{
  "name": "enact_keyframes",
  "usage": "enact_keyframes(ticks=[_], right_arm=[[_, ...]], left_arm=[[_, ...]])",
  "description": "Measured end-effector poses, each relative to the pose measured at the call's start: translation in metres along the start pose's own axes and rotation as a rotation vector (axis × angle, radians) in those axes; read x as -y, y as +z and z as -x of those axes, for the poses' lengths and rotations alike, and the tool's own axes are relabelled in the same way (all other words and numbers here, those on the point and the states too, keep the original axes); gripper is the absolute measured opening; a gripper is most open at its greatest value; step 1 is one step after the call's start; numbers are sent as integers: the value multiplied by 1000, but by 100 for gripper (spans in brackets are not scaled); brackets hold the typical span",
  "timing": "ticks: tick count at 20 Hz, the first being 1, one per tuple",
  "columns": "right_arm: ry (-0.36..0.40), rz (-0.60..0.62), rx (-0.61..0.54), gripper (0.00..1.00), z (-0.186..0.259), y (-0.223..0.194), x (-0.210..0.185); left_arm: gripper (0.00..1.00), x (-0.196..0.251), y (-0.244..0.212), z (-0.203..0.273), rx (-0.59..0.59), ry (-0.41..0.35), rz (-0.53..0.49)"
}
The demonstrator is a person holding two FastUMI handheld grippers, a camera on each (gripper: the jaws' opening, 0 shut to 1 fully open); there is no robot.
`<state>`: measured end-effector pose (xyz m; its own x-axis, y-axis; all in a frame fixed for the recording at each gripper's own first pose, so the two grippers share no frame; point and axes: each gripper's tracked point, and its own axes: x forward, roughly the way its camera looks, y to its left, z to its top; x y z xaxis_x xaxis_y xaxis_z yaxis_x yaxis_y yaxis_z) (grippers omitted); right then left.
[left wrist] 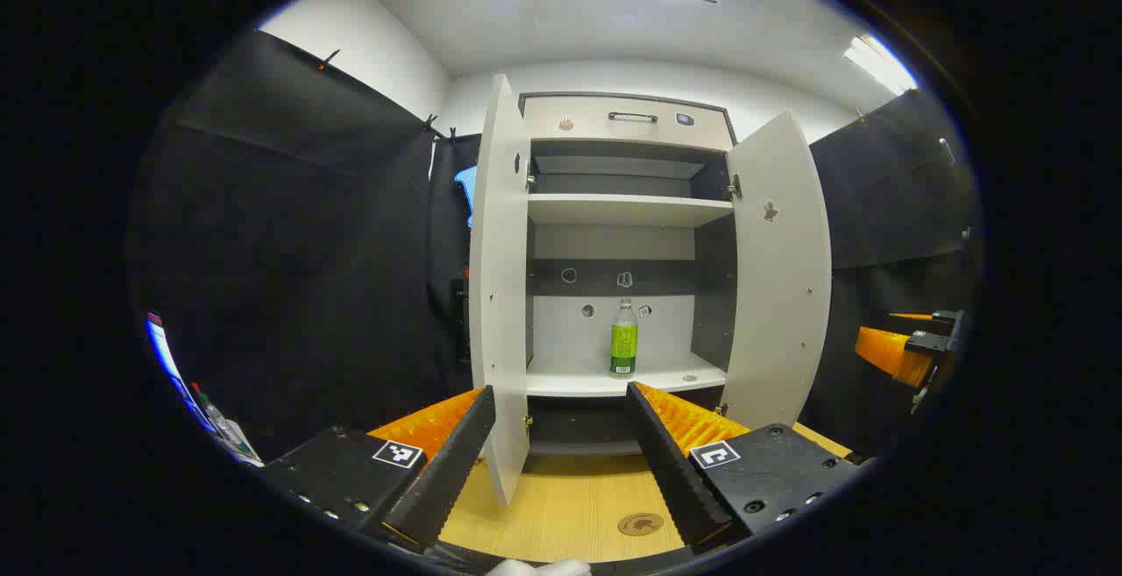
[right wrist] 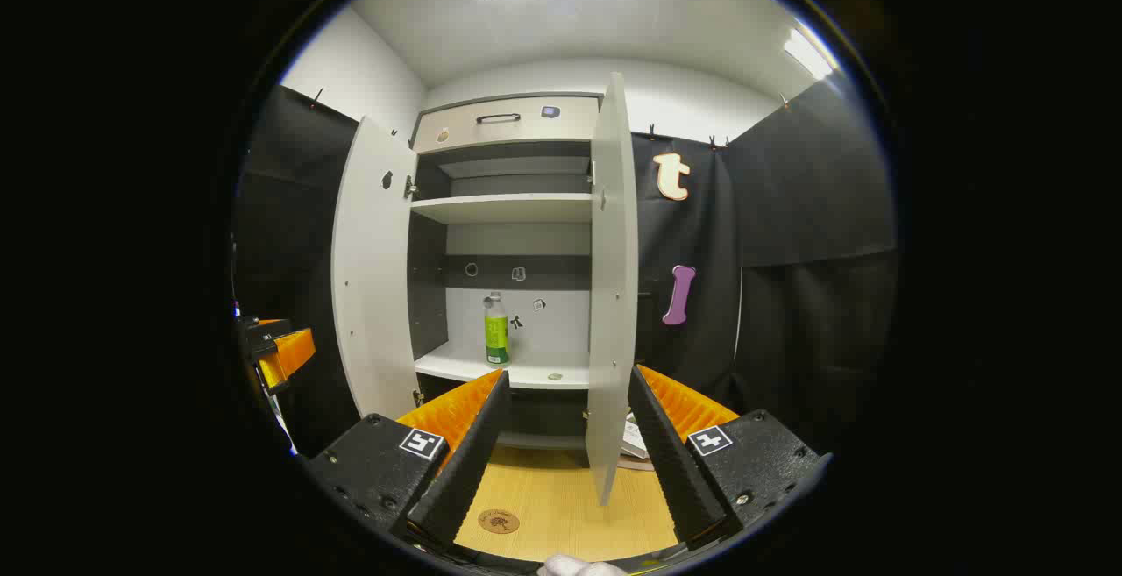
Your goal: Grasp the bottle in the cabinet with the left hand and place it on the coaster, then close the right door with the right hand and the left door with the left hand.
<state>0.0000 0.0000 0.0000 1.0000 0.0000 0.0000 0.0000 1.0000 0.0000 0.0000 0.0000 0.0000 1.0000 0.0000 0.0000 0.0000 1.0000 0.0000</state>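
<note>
Bottle [left wrist: 623, 338] upright on the lower shelf [left wrist: 578, 380], frame centre; both doors open; coaster [left wrist: 641, 523] on the table [left wrist: 561, 506] below. Left gripper [left wrist: 561, 401] and right gripper [right wrist: 565, 383] jaws spread, empty. Risk: an off-centre reach could topple the bottle or clip the left door [left wrist: 500, 295].

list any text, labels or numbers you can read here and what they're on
None can be read.
Bottle on the cabinet's lower shelf: green label, print too small to make out.
Coaster on the wooden table: stamped mark, blurred.
Left claw and right claw: square black-and-white marker tags, patterns rather than words.
</note>
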Motion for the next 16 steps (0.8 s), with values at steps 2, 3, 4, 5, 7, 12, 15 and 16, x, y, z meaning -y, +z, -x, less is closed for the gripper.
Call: enact_keyframes(ticks=[2,3,4,5,7,12,15,16], right_arm=[[-19,0,4,83,2,1,4],[-27,0,9,83,3,4,5],[-32,2,10,83,4,3,5],[-34,3,11,83,5,3,4],[-36,5,15,83,5,4,1],[-29,9,11,83,5,1,-6],[-26,12,4,83,4,0,-7],[-23,15,2,83,3,0,-7]], left_arm=[[95,1,0,-2,1,-12,2],[95,0,0,-2,-1,-13,7],[95,-2,-2,-2,-5,-13,12],[95,-5,-3,-3,-8,-11,13],[95,-10,-4,-2,-9,-2,8],[95,-12,-8,-4,-19,-11,0],[95,-7,-8,-11,-24,-26,-6],[95,-5,-8,-14,-27,-31,-9]])
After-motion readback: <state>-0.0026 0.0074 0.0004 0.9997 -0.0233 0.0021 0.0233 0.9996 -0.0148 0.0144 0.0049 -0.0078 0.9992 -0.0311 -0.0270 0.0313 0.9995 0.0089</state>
